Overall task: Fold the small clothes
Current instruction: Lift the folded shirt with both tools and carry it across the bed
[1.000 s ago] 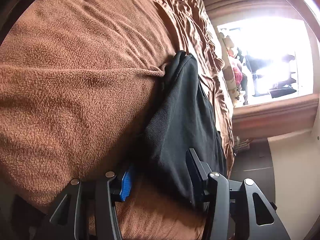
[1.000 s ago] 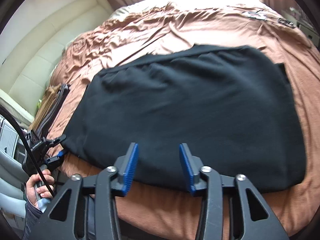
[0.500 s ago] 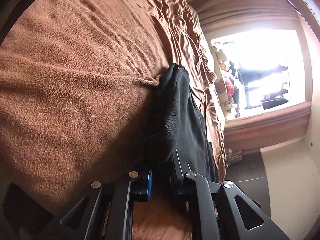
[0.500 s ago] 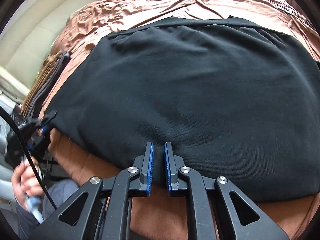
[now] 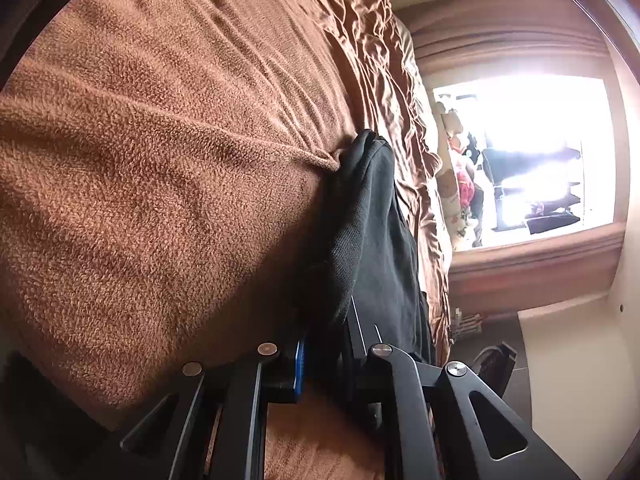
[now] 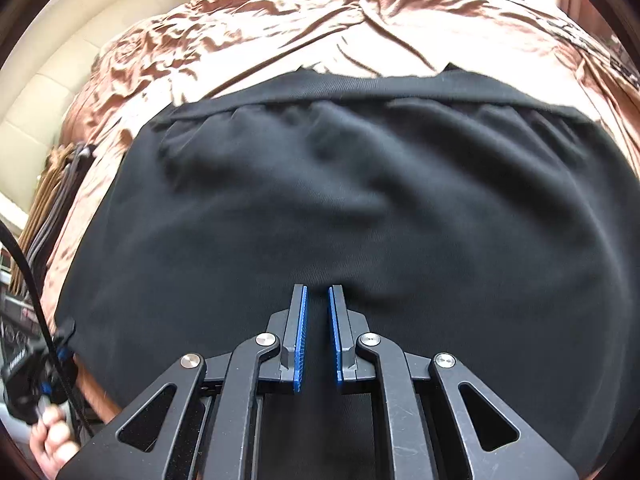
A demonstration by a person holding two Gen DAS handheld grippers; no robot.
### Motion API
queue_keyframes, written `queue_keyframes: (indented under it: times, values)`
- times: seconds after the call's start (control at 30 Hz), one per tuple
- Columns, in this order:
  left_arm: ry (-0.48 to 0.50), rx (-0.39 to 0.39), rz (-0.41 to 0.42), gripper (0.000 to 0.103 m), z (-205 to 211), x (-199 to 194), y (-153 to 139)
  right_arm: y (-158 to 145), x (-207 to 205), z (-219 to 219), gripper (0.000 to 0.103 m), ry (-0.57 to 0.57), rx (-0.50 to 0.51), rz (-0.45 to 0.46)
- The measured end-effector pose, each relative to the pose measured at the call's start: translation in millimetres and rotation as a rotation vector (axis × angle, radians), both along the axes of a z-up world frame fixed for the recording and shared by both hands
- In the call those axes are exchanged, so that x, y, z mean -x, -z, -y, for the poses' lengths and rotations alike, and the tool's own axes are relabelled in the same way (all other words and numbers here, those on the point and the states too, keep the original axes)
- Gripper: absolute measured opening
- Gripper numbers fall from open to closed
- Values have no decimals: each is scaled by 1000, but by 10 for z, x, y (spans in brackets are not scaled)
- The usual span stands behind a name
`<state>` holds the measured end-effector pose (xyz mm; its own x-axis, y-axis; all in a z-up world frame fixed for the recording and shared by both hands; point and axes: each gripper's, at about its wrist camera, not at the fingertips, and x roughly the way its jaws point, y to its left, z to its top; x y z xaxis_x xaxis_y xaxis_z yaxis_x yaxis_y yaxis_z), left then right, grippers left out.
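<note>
Garment (image 6: 360, 208), black, lies spread on my bed (image 6: 320, 32), over the brown blanket (image 5: 160, 160); a stack of folded cloth (image 6: 52, 200) sits off its left edge. My left claw (image 5: 324, 356) has pinched shut on the garment's corner. My right claw (image 6: 318, 336) has closed to a narrow slit at the near hem, probably nipping cloth, though blur and dark fabric hide the contact.
</note>
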<state>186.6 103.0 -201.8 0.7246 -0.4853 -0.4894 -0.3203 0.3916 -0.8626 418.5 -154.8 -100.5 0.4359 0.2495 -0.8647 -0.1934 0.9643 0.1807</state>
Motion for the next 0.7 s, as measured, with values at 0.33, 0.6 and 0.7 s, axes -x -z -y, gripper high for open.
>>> queue_keyframes:
  times: [0.33, 0.6, 0.7]
  values:
    - [-9, -6, -35, 16, 28, -8, 28, 119, -570, -198, 8, 31, 57, -8]
    - [-4, -28, -54, 17, 57, -86, 17, 165, -896, -212, 7, 57, 49, -12]
    - [0, -34, -60, 17, 63, -113, 11, 187, -1021, -222, 6, 70, 47, -18]
